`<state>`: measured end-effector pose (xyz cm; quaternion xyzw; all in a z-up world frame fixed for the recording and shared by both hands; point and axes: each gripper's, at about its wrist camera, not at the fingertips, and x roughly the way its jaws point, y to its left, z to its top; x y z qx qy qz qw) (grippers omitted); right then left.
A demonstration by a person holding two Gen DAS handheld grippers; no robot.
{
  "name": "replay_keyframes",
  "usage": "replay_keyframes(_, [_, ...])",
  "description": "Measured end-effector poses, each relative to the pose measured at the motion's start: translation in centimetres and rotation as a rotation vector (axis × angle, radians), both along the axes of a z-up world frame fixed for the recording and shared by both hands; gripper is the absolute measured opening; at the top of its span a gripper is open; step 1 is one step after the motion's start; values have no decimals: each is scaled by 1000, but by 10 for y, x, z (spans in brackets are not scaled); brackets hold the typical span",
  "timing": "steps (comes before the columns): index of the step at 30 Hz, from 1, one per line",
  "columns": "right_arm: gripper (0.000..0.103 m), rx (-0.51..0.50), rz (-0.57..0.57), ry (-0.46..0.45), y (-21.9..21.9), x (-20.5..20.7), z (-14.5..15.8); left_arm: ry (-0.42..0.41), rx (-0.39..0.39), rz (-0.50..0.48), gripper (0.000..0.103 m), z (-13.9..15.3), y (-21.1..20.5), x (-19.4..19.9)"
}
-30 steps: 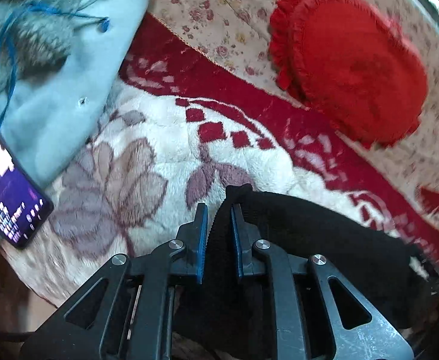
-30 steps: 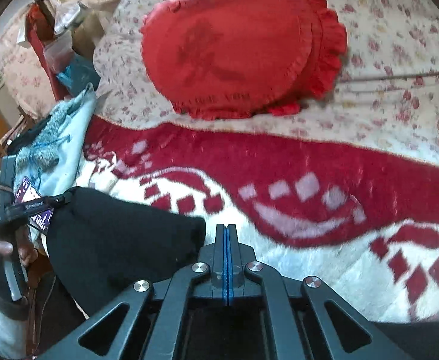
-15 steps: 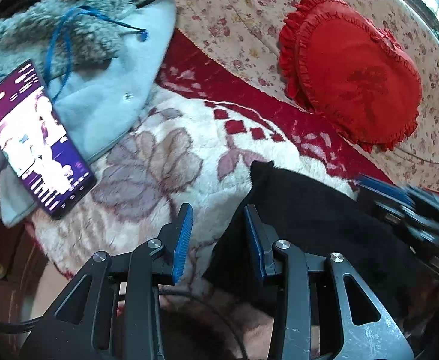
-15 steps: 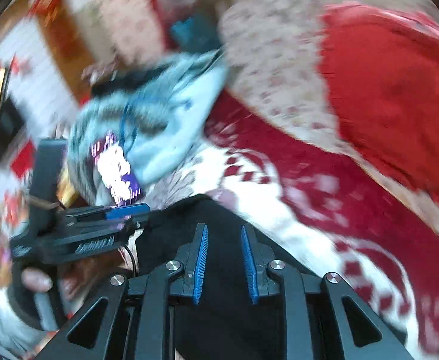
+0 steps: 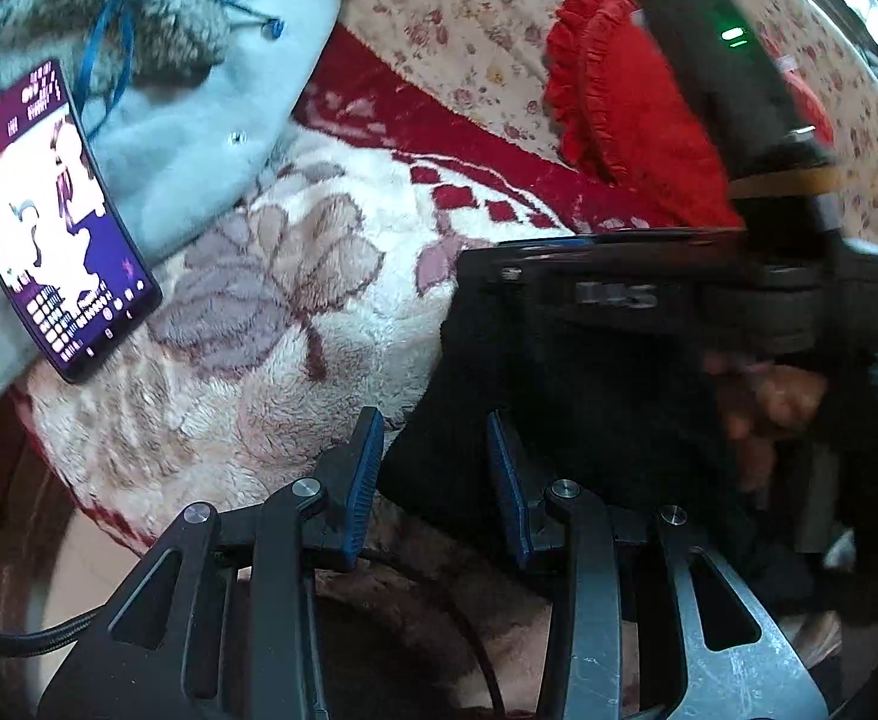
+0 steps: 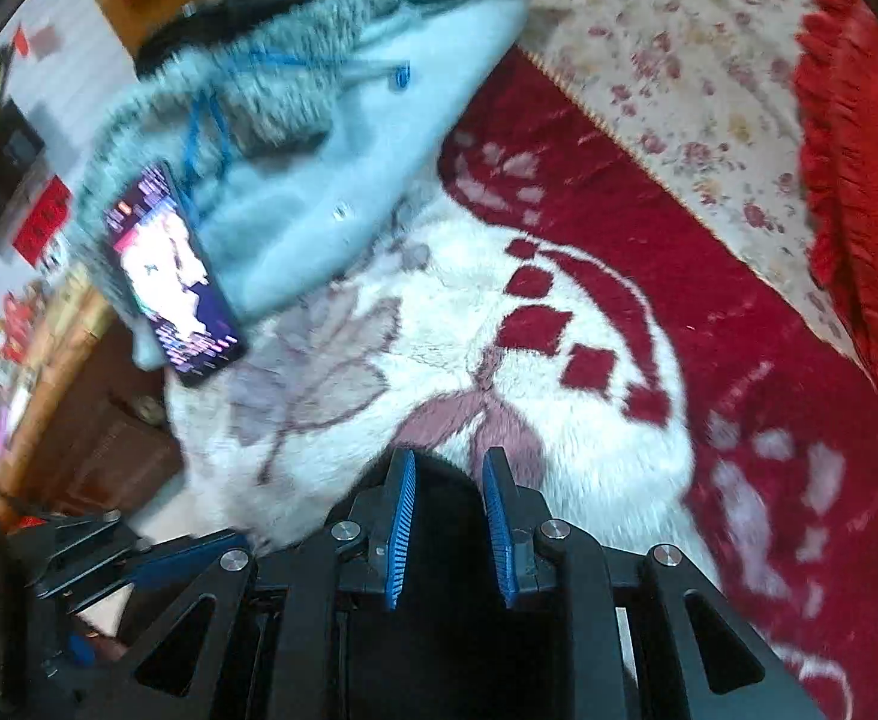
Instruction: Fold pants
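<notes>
Now both grippers stand parted over the folded black fabric pants point(image 5: 589, 396).

From the left wrist, we see the left gripper point(image 5: 436, 456) with its blue ribbed pads apart; the pants' dark edge lies between them, unpressed. A second ago these pads pinched that edge, and the jaws have just been opening. The right gripper point(image 5: 667, 294) now crosses the view above the pants, a hand point(image 5: 763, 402) beneath it. The pants lie on a fluffy white-and-red flowered blanket point(image 5: 295, 324), well apart from a lit smartphone point(image 5: 49, 222) on a pale blue fleece jacket point(image 5: 199, 132).
From the right wrist, we see its pads point(image 6: 402, 516) parted narrowly, black cloth between them; whether they press it we cannot tell. Earlier they were together; they have just been opening.
</notes>
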<state>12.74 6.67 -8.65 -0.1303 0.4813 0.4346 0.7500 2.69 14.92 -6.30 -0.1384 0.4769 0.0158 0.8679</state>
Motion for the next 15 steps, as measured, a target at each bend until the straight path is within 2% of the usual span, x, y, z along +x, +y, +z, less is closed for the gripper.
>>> replay_keyframes(3, [22,33,-29,12,12,11,-9,12,-25,16,35,-4,7,1])
replay_keyframes(6, [22,106,-93,-10,7,18,5,13,-23,22,34,-1,11,1])
replay_keyframes(11, [25,180,-147,-75,-44,5,48,-3,-17,35,34,9,16,-3])
replay_keyframes(15, [32,185,-182,-60,-95,-25,51,-6,-22,34,34,13,17,-15])
